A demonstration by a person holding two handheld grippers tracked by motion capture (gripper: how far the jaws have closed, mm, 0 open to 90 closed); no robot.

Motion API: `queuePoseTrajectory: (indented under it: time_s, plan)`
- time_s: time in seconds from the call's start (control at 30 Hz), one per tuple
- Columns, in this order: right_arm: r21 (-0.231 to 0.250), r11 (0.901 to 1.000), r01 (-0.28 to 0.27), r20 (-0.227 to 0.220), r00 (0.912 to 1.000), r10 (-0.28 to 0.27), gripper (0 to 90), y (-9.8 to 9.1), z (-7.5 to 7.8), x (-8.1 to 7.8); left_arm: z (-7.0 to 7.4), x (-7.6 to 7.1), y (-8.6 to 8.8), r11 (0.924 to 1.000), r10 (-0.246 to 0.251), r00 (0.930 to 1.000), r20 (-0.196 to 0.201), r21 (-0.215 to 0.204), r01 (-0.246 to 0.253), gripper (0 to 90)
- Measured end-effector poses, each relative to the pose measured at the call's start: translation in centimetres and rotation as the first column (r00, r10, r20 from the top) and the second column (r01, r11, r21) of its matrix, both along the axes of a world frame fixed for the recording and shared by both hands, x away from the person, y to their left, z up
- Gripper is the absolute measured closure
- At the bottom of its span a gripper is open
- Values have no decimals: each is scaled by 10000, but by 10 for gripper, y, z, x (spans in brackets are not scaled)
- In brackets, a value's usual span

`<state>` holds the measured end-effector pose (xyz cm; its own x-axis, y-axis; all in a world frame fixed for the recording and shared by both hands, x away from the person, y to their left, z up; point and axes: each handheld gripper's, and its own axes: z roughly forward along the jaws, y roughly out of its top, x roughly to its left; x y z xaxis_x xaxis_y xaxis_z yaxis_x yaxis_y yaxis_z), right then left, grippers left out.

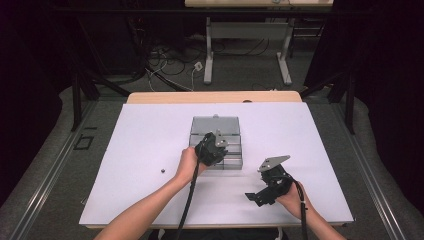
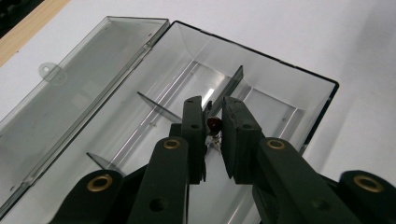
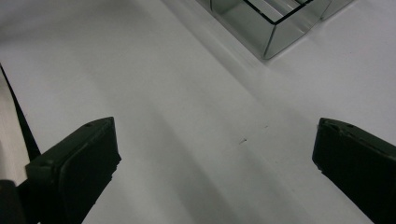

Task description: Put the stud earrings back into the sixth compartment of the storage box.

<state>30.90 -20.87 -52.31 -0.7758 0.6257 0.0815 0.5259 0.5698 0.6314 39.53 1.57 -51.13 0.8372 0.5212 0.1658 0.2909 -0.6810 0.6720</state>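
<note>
**Small red part held over open compartment box**

The left gripper point(image 2: 213, 135) pinched a small dark-red part point(image 2: 214, 123), thin wire-like legs below, jaws narrowed on it, above the clear compartment box point(image 2: 299, 74) mid-table, lid point(image 2: 70, 88) folded back. Judged light, tiny and easily bent; best taken by the body, not the legs. The right gripper point(image 3: 215, 149) stood wide and unladen over the white table point(image 3: 187, 93), near the box corner.

Right claw point(image 3: 215, 158) spread wide, jaws well apart over bare white tabletop point(image 3: 187, 93), clear box point(image 3: 275, 23) corner just ahead.
</note>
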Motion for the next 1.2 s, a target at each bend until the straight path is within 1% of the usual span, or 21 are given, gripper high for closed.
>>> queuePoseTrajectory:
  time_s: [0.1,0.13,0.17,0.2,0.4,0.47,0.5,0.57,0.73,0.87,0.9,1.0,1.03,1.1,1.13,1.17,1.2]
  plan:
    - [1,10000,-4,5,10000,4,3,0,0,0,-2,1,-2,10000,-35,10000,-58,-39,34,798]
    - [-4,10000,-11,4,10000,11,3,0,0,0,-1,1,-3,10000,-62,9999,-132,37,62,798]
    - [-10,10000,-4,-10,10000,4,3,0,0,0,-3,1,-4,10000,-22,10000,-28,-58,21,798]
    - [-21,10000,19,-15,10000,-20,3,0,0,0,-3,1,-5,10000,-49,9999,-111,-62,49,797]
    - [48,10000,-67,-31,10000,67,3,0,-1,0,-7,2,-9,9997,9,9999,-163,-234,-13,796]
    - [16,9999,-126,-97,9999,126,3,0,0,0,-7,2,-10,9998,-69,9996,-281,-181,64,796]
    - [2,9999,-118,-75,9999,118,3,0,0,0,-8,2,-11,9997,-43,9998,-218,-246,37,796]
    - [-6,10000,-57,-35,10000,57,3,1,0,-1,-8,2,-12,9997,-92,9995,-313,-251,85,796]
    - [18,10000,-9,-13,10000,9,3,0,0,-1,-10,2,-14,9991,-72,9994,-345,-430,57,783]
    - [7,10000,-77,-58,10000,77,3,0,0,-1,-9,3,-11,9981,-25,9987,-505,-611,-6,730]
    - [23,10000,-53,-20,10000,53,3,0,0,-1,-9,3,-10,9971,50,9982,-590,-754,-94,729]
    - [21,10000,-7,-36,10000,7,3,1,0,-1,-6,3,-6,9963,132,9982,-592,-844,-181,699]
    - [16,10000,-1,-34,10000,1,4,1,0,-1,-5,3,-4,9963,151,9982,-582,-837,-199,678]
    - [10,10000,-38,-95,9999,38,3,1,1,-1,-3,3,-1,9968,242,9976,-654,-744,-291,571]
    - [-6,10000,-14,-81,10000,14,4,1,1,-1,-2,3,2,9964,233,9971,-725,-800,-291,550]
    - [-5,10000,-22,-64,10000,22,3,0,1,-1,-2,3,4,9950,312,9973,-661,-930,-373,536]
    - [13,10000,3,-9,10000,-3,4,1,0,-1,0,3,8,9945,407,9969,-679,-935,-470,499]
